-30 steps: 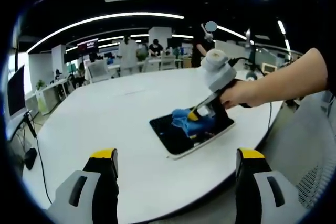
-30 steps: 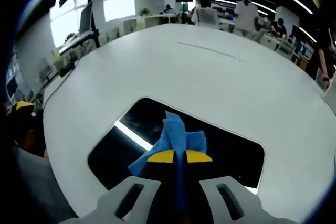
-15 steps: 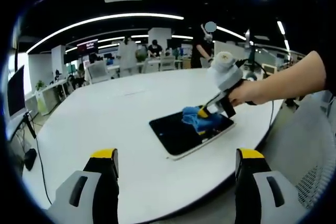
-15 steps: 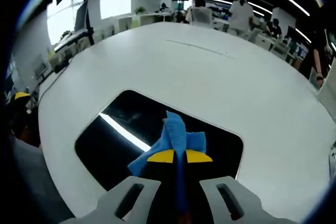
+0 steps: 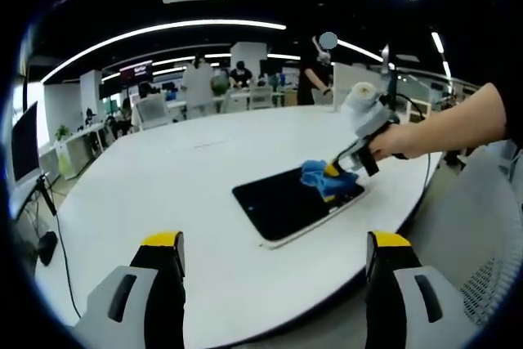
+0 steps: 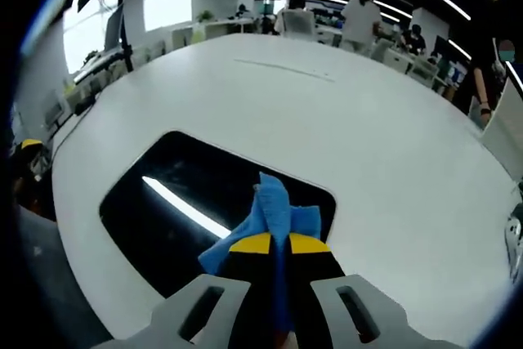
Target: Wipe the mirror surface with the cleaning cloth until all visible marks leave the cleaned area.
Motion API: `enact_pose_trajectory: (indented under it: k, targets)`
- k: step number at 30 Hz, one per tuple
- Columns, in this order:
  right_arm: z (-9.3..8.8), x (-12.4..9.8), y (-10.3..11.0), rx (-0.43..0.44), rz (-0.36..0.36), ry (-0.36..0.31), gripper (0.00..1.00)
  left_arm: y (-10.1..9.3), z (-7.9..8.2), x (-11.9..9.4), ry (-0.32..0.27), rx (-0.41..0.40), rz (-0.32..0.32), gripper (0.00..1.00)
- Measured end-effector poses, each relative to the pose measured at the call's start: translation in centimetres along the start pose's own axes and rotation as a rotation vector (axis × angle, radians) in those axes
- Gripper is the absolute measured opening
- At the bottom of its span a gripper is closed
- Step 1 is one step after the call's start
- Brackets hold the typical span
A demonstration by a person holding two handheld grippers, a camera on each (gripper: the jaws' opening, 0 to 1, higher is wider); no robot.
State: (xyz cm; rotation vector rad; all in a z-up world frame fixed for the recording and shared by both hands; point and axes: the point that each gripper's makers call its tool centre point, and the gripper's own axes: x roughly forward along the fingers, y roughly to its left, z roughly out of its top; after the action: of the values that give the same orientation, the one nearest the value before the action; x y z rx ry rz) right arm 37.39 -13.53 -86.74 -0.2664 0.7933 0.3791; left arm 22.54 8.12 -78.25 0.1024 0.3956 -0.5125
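The mirror point(image 5: 292, 203) lies flat on the white surface point(image 5: 188, 185) near its edge, its dark glass reflecting a ceiling light. The blue cleaning cloth point(image 6: 270, 215) rests on the mirror's far corner, clamped between the jaws of the right gripper point(image 6: 272, 244), held by a hand point(image 5: 400, 140). The left gripper point(image 5: 274, 244) hangs well back from the mirror, jaws spread wide, holding nothing.

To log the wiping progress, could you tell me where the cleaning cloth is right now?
The blue cleaning cloth is clamped in the right gripper, pressed on the mirror's far-right corner in the left gripper view.
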Motion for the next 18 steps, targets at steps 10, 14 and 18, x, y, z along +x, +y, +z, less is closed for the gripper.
enact_pose_trajectory:
  k: [10,14,18]
  targets:
    - [-0.6,-0.4,-1.2,0.016,-0.019,0.004,0.00,-0.1,0.0,0.0,-0.002,-0.001,-0.003,0.91]
    - [-0.8,-0.6,-1.6,0.025,-0.028,0.003,0.00,-0.2,0.0,0.0,-0.002,0.000,-0.011,0.89]
    - [-1.0,-0.7,-1.7,0.035,-0.033,0.002,0.00,-0.1,0.0,0.0,-0.005,0.000,-0.009,0.90]
